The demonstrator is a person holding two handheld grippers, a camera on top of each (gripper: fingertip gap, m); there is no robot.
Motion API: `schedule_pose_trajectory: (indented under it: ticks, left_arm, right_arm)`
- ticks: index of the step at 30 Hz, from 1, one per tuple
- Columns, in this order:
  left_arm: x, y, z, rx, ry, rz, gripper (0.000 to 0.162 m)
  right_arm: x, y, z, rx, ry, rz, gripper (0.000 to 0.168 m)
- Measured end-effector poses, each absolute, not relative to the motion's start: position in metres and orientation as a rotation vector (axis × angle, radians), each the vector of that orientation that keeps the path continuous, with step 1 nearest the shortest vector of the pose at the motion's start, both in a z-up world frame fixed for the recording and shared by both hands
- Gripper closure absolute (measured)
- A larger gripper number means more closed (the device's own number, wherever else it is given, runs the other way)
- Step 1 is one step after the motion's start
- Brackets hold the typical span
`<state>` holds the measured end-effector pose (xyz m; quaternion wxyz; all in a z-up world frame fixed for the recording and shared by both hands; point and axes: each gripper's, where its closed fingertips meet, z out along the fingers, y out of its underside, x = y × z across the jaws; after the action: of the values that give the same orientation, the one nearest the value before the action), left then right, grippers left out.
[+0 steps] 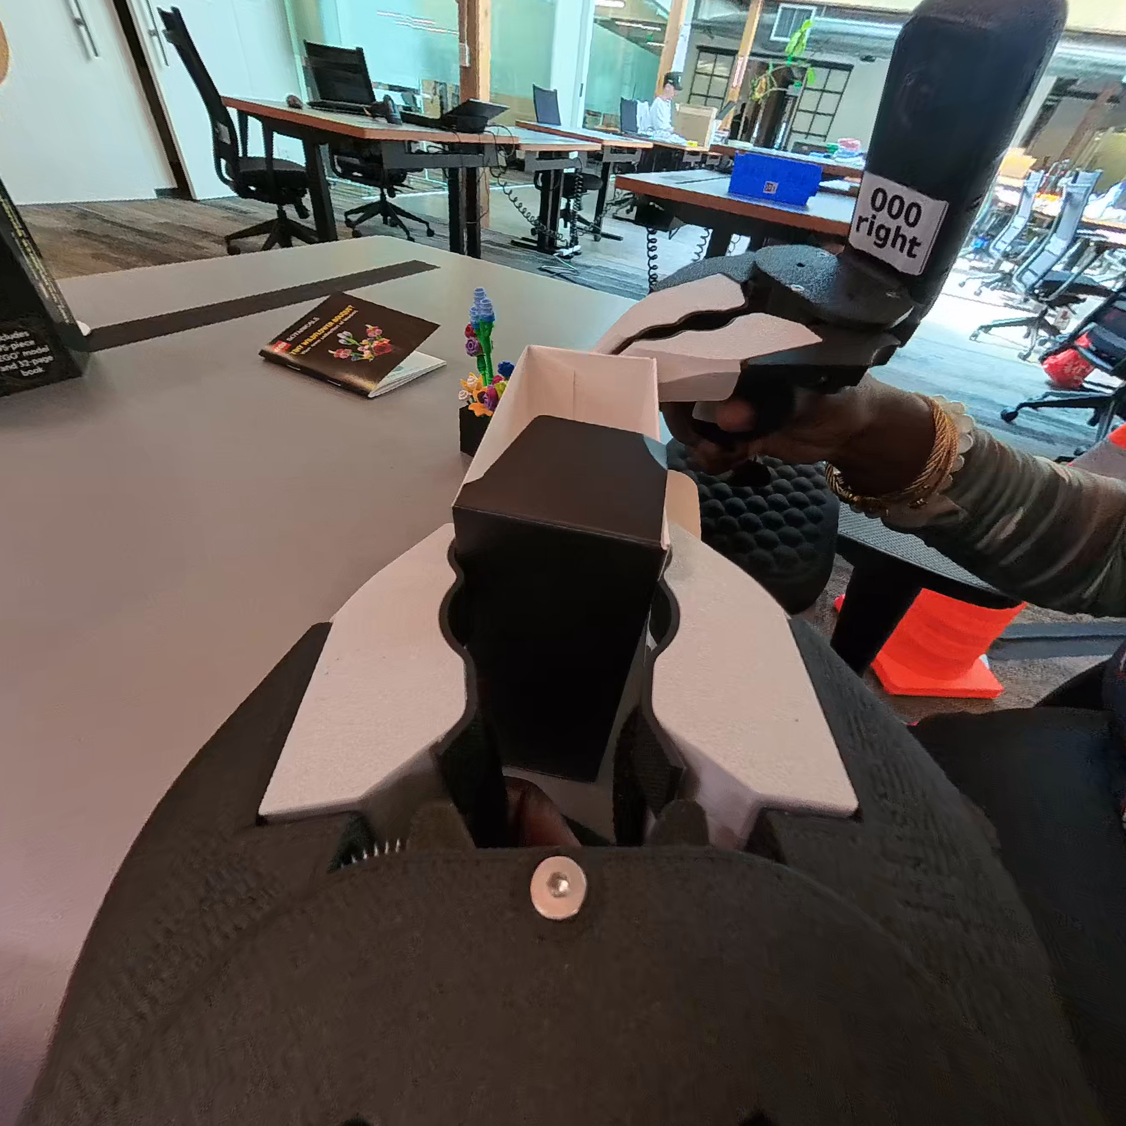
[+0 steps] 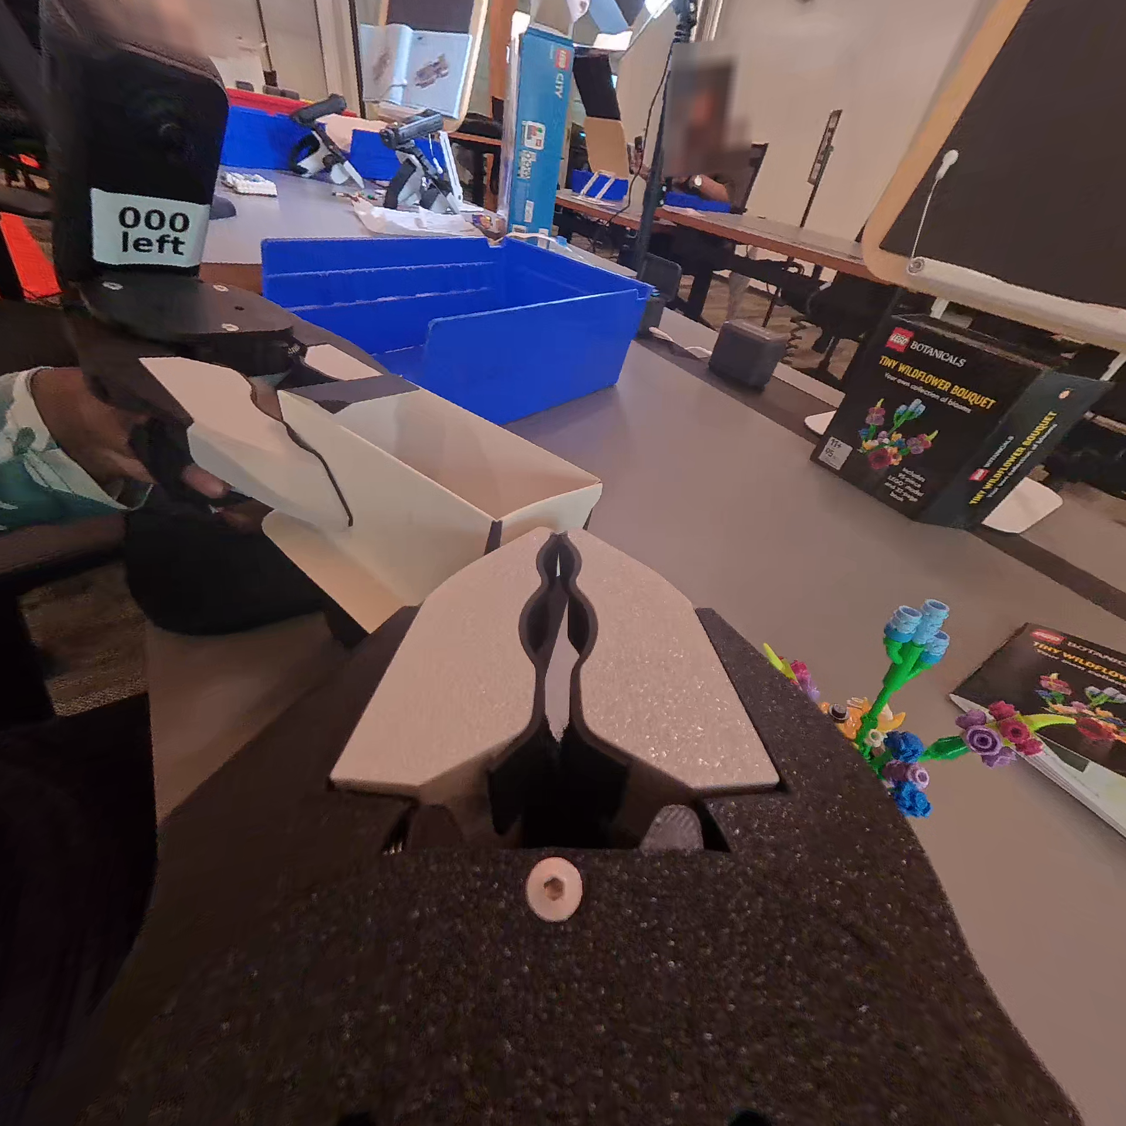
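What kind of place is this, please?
Probably an open-plan office or lab: rows of desks with office chairs, a laptop, and a blue bin on the grey table.

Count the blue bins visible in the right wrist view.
3, perhaps more hidden. One large open blue bin sits on the grey table behind the white-lined box; two more stand farther back on the far desk, partly blocked by the parked claws.

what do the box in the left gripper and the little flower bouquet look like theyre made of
Box in the left gripper: looks like thin card, matte black outside, plain white inside, with sharp fold creases. Flower bouquet: likely glossy moulded plastic bricks, judging by the studded blooms and bright solid colours.
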<state>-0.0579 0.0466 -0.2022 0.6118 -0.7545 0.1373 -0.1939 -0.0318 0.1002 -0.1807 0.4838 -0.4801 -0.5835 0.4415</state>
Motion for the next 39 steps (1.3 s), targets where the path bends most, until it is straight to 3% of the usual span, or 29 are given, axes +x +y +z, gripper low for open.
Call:
schedule_pose_trajectory:
  ticks: [8, 13, 14, 16, 21, 28, 39]
  left_arm:
    - [-0.052, 0.045, -0.203, -1.738, 0.377, -0.406, 0.105]
    - [-0.049, 0.044, -0.203, -1.733, 0.399, -0.416, 0.105]
    - [-0.050, 0.044, -0.203, -1.736, 0.395, -0.414, 0.105]
    - [-0.050, 0.045, -0.203, -1.738, 0.394, -0.415, 0.105]
    - [-0.048, 0.044, -0.204, -1.740, 0.412, -0.396, 0.105]
    - [-0.050, 0.046, -0.204, -1.741, 0.392, -0.385, 0.105]
    - [-0.053, 0.047, -0.204, -1.748, 0.371, -0.359, 0.105]
  right_arm:
    - [-0.021, 0.098, -0.182, -1.130, -1.445, 1.157, 0.168]
    - [-0.004, 0.092, -0.171, -1.028, -1.456, 1.385, 0.148]
    - [0.000, 0.085, -0.171, -0.993, -1.496, 1.414, 0.131]
    - [-0.001, 0.075, -0.179, -0.995, -1.588, 1.386, 0.118]
    - [-0.012, 0.073, -0.188, -0.989, -1.612, 1.198, 0.119]
    - [-0.014, 0.075, -0.187, -0.997, -1.560, 1.066, 0.141]
    - [-0.013, 0.073, -0.187, -0.973, -1.544, 0.989, 0.145]
